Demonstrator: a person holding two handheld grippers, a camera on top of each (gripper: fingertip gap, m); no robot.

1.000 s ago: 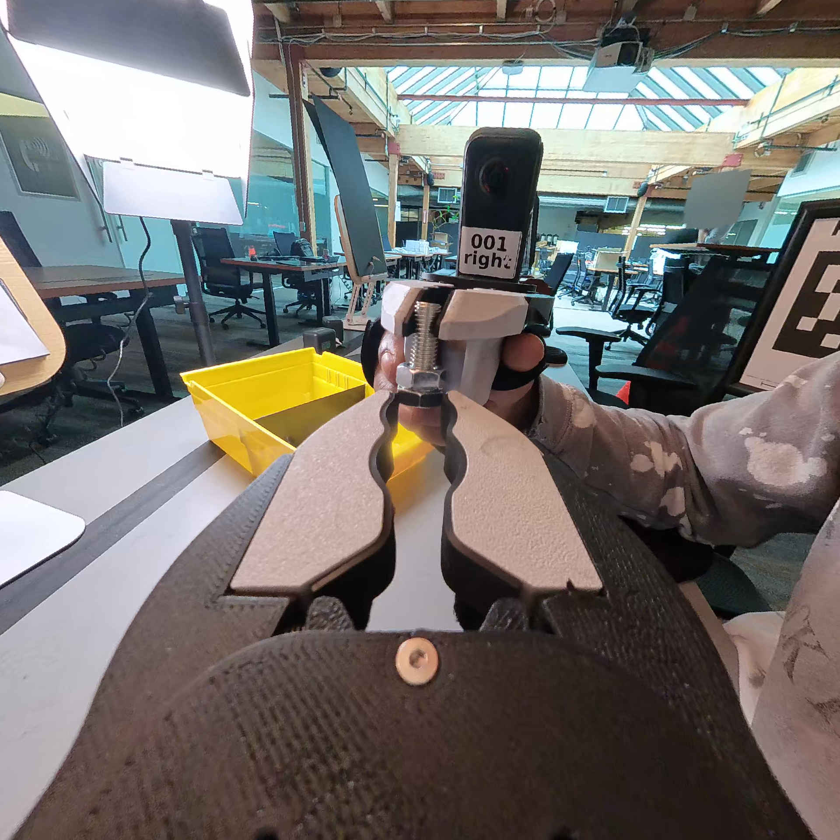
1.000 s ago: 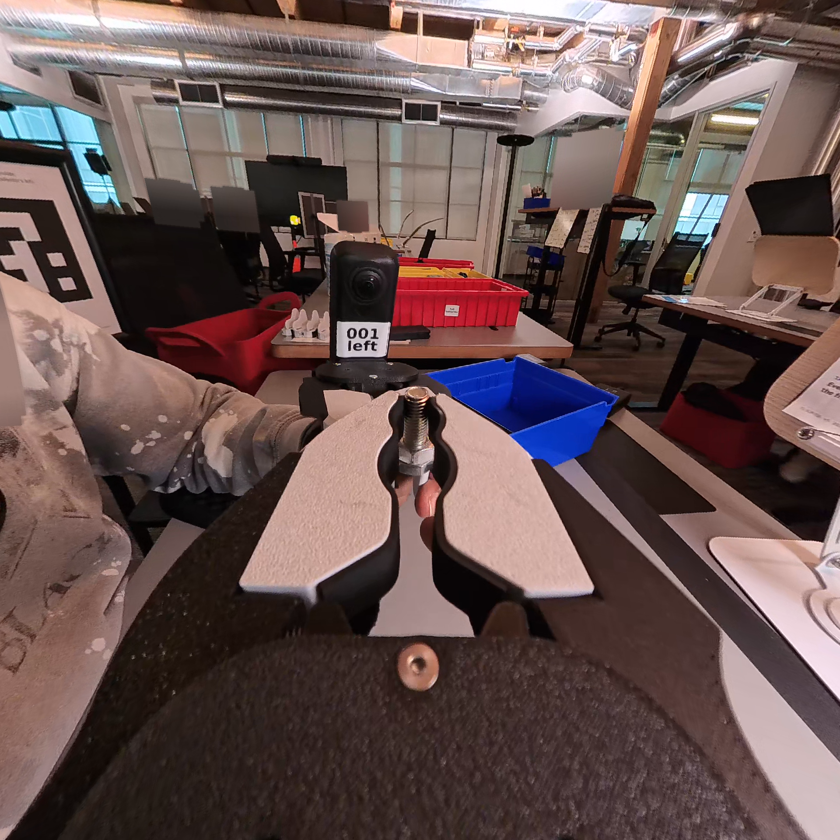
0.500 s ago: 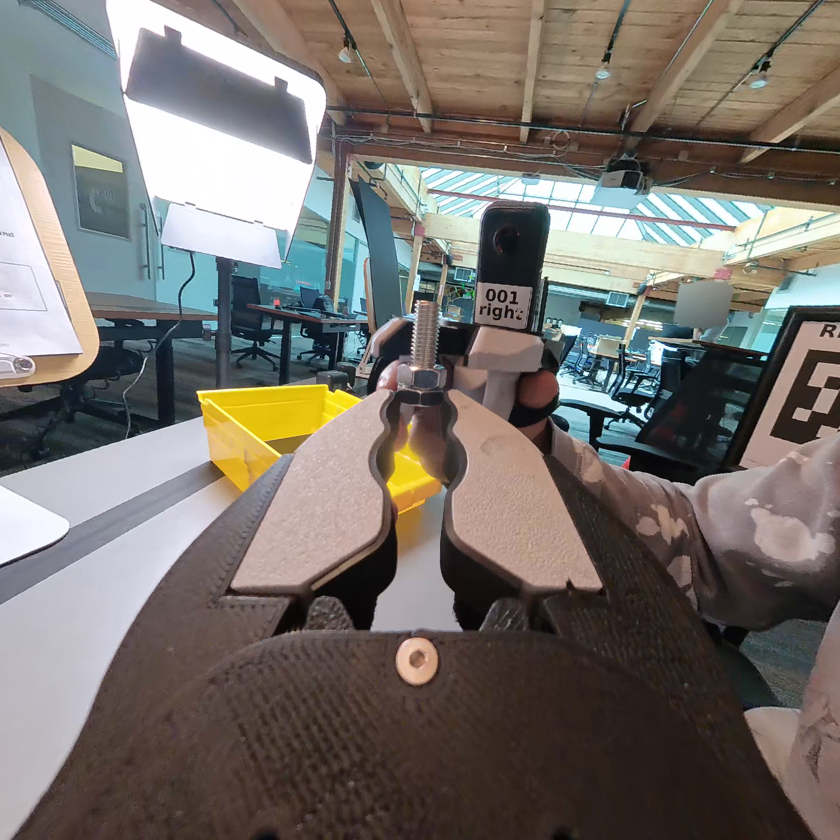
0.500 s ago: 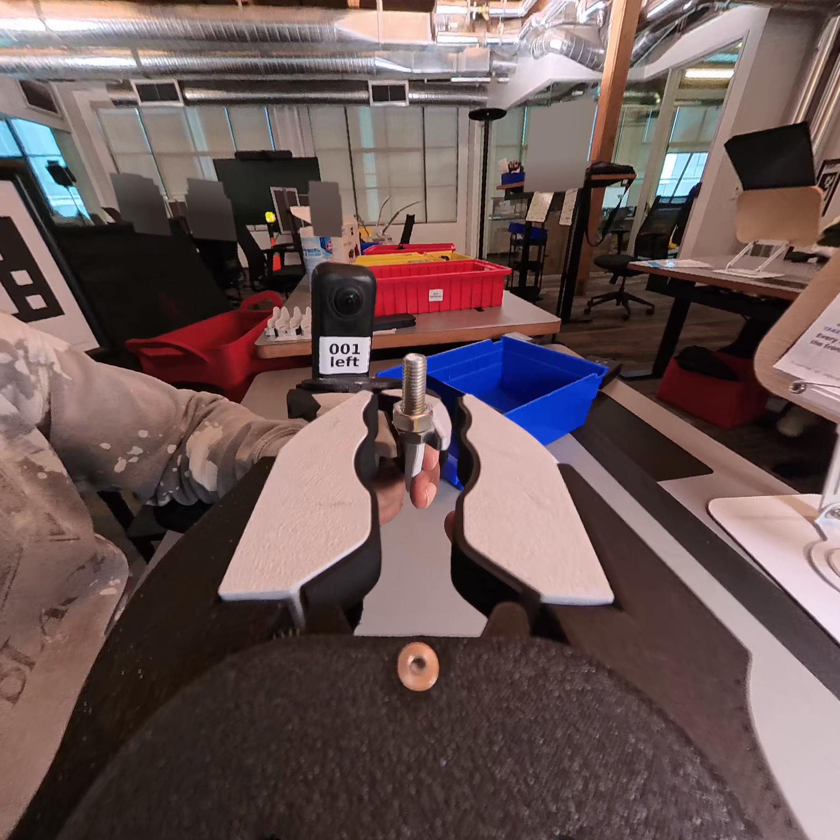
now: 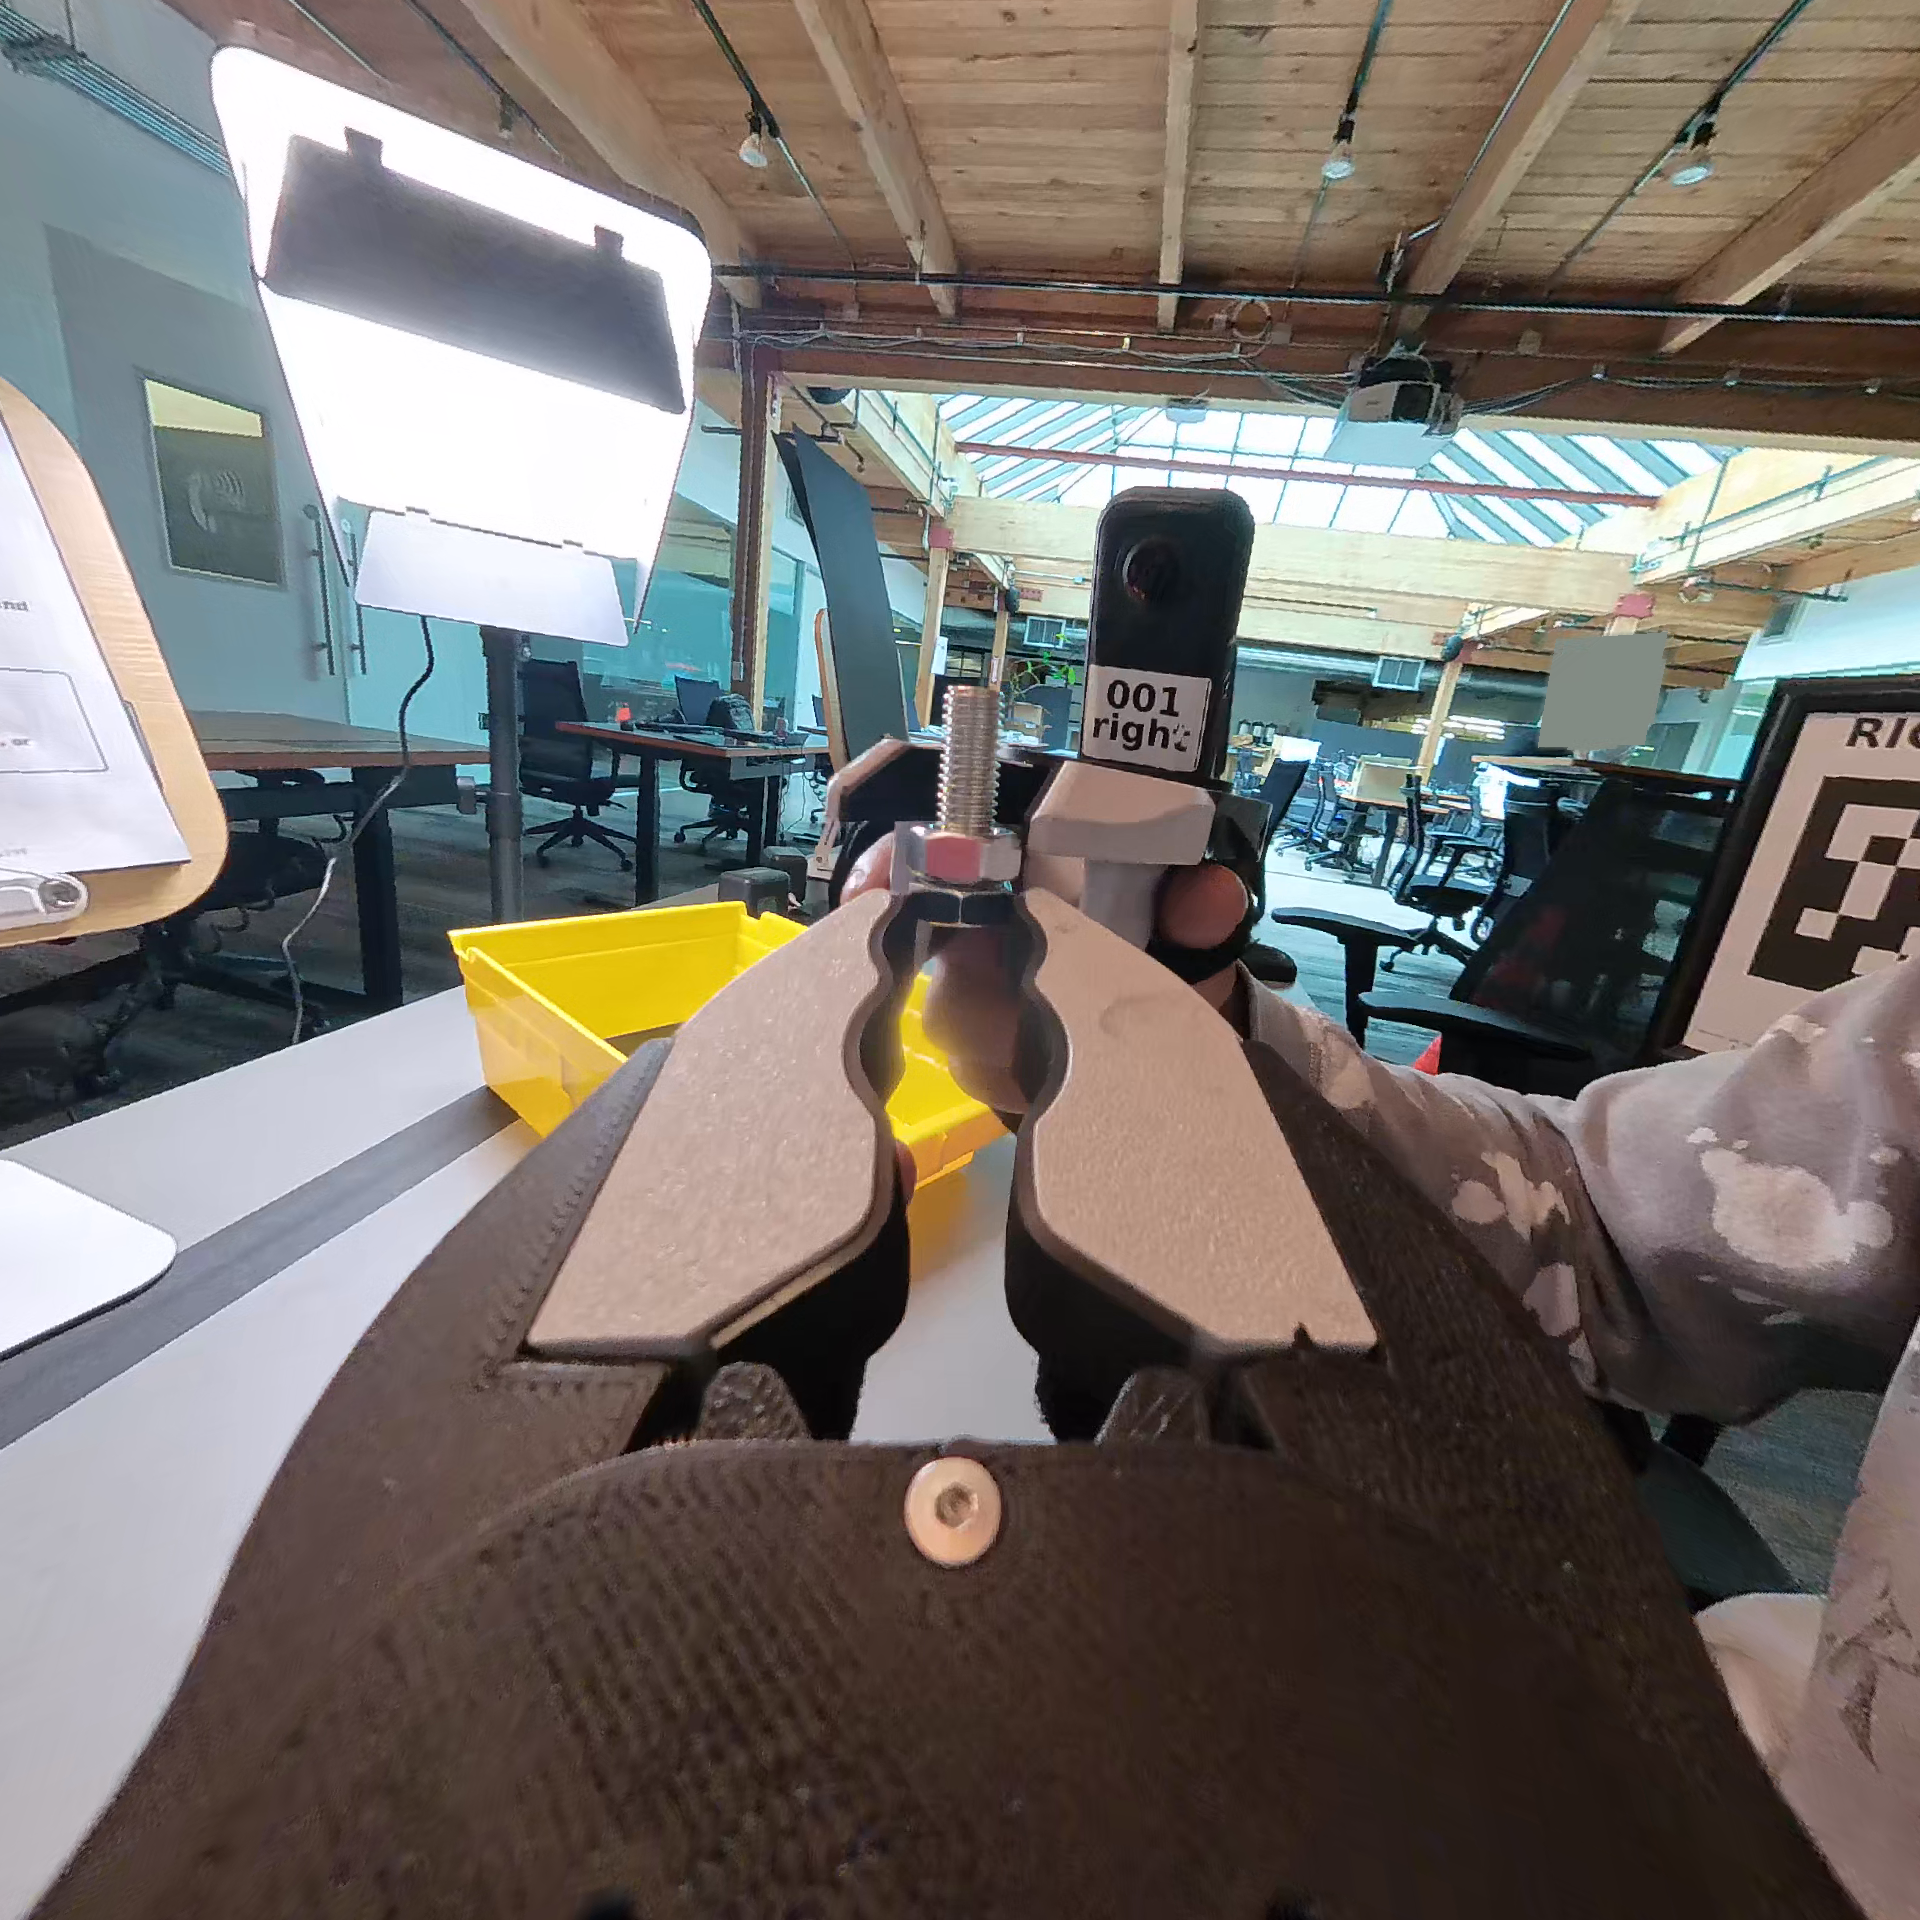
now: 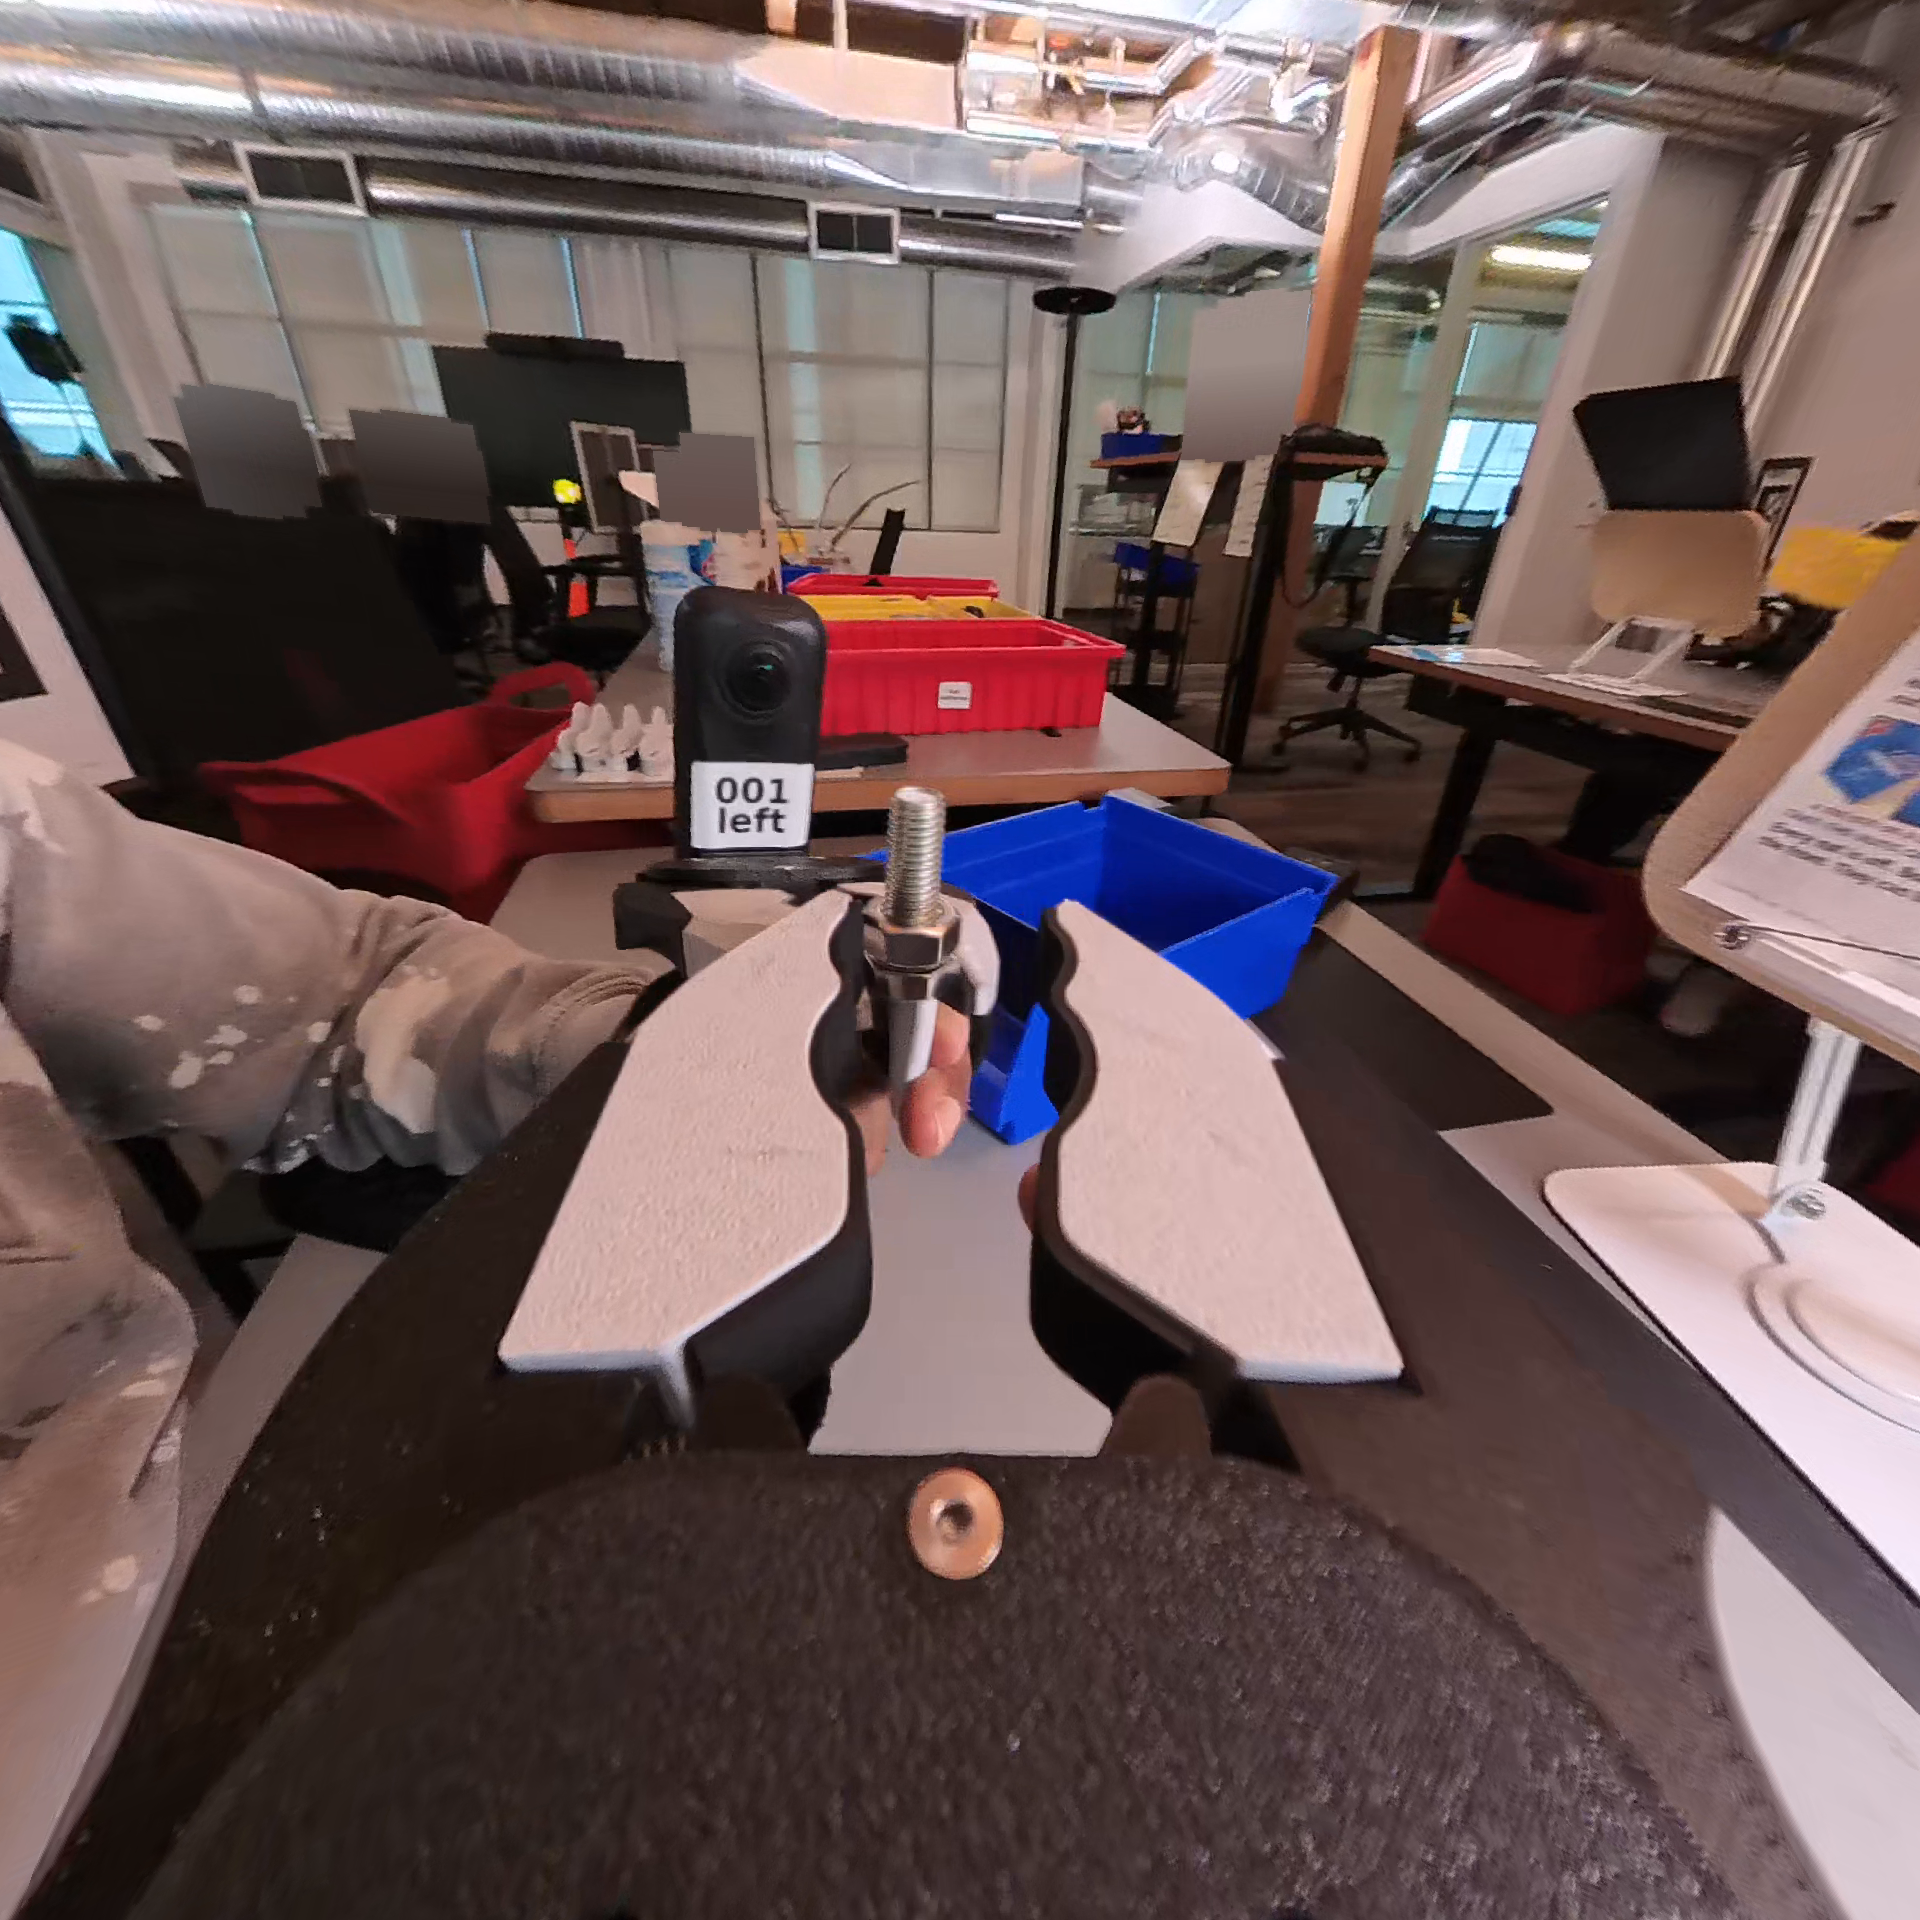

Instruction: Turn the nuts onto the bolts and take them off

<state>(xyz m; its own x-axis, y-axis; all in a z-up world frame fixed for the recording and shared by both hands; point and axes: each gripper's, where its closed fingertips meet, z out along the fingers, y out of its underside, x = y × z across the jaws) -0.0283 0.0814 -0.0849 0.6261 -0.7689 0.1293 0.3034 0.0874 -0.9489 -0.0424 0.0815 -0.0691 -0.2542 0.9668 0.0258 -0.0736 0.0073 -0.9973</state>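
Here, one bolt, one nut, two tools.

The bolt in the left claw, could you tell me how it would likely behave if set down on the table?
The bolt looks like solid steel, so probably stiff and heavy for its size. Its round shank would likely roll, though the hex nut may check that. Stood on end, it would probably tip.

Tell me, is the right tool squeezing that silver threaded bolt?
No: the right tool gapes open, clear of the silver threaded bolt.
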